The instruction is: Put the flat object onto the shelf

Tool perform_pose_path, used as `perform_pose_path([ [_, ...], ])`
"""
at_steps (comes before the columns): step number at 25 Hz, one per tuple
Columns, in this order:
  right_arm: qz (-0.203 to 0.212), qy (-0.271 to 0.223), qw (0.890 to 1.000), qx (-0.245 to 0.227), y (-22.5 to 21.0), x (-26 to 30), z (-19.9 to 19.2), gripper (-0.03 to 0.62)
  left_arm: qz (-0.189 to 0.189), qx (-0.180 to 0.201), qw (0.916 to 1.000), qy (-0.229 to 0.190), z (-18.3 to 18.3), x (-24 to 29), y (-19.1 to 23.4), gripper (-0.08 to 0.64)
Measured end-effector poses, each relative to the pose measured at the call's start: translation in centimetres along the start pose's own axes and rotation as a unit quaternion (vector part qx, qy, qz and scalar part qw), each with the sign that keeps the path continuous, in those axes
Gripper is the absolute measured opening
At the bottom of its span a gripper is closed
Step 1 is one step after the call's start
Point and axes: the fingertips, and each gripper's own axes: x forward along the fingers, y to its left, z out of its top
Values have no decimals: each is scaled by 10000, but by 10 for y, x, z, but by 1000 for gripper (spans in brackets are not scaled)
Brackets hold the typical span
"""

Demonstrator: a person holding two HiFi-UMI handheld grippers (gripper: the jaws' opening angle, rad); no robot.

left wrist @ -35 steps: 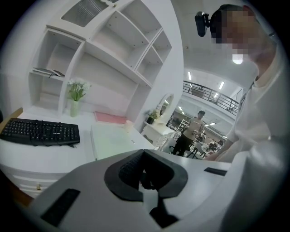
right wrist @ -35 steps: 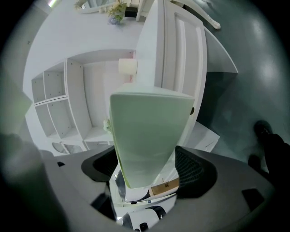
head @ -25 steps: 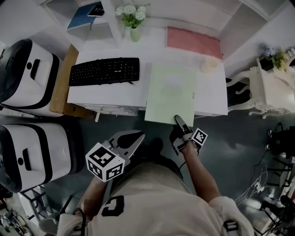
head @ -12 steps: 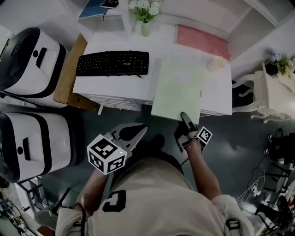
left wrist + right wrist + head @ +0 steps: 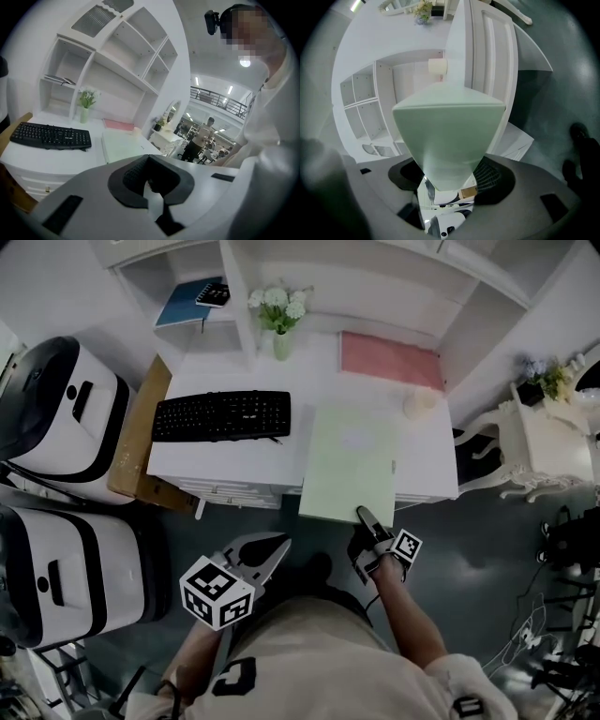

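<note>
One folder [image 5: 349, 463] overhung the front edge of desk [image 5: 225, 460]; its near corner sat between just-closing, unpressed fingers of right gripper [image 5: 362, 523]; left gripper [image 5: 272, 559] spread, empty.

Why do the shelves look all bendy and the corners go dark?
Left gripper view: the wide-angle lens curves the shelves and blackens the corners. Right gripper view: same bending, and the close green sheet looks blurry. Head view: dim overall.

Head view: looking steeply down on the surface [image 5: 234, 451] from above.
Left gripper view: looking across it from low.
Right gripper view: facing the shelf [image 5: 361, 108], close in.
Shared: surface, shelf.
</note>
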Motion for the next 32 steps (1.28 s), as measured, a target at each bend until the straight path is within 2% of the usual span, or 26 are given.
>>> perform_pose_path([
  [11, -40, 32, 9997, -227, 4, -7, -13, 302, -79, 100, 9999, -38, -3, -12, -2, 14],
  [17, 105, 41, 9994, -318, 14, -12, -20, 299, -168, 193, 9996, -91, -5, -19, -6, 14],
  [23, 490, -19, 9979, -415, 42, -12, -25, 299, -235, 290, 9991, -175, -2, -27, -5, 14],
  [32, 1077, -214, 9920, -628, 95, -26, -37, 299, -578, 438, 9971, -225, 0, -37, -10, 14],
])
